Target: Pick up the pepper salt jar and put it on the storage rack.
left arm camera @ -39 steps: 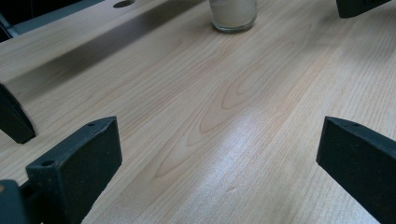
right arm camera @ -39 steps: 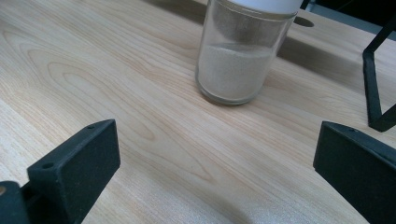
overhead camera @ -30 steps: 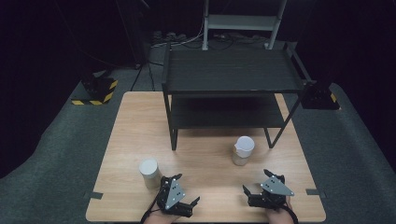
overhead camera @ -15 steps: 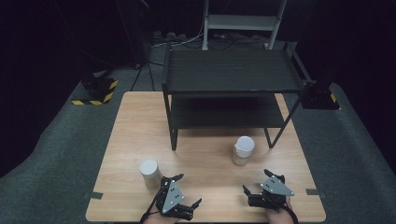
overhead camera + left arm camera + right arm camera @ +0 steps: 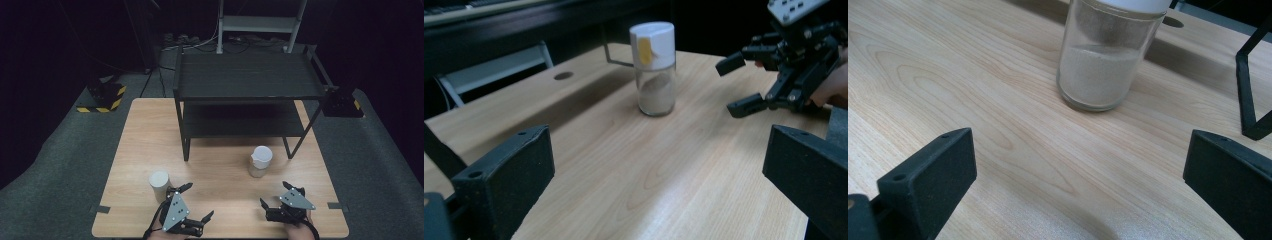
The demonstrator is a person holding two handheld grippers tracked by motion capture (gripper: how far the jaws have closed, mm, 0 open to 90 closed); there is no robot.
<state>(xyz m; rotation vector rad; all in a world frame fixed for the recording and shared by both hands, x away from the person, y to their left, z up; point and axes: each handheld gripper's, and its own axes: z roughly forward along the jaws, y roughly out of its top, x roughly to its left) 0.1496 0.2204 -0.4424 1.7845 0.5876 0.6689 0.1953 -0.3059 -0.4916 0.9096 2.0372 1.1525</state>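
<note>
Your left tool [image 5: 195,202] and right tool [image 5: 279,195] gape wide, empty; both jars, left [image 5: 159,184] and right [image 5: 260,161], stand upright on worktop [image 5: 220,172], lids up.

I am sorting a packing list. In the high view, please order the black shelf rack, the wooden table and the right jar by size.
1. wooden table, largest.
2. black shelf rack, clearly smaller than the table.
3. right jar, by far the smallest.
</note>
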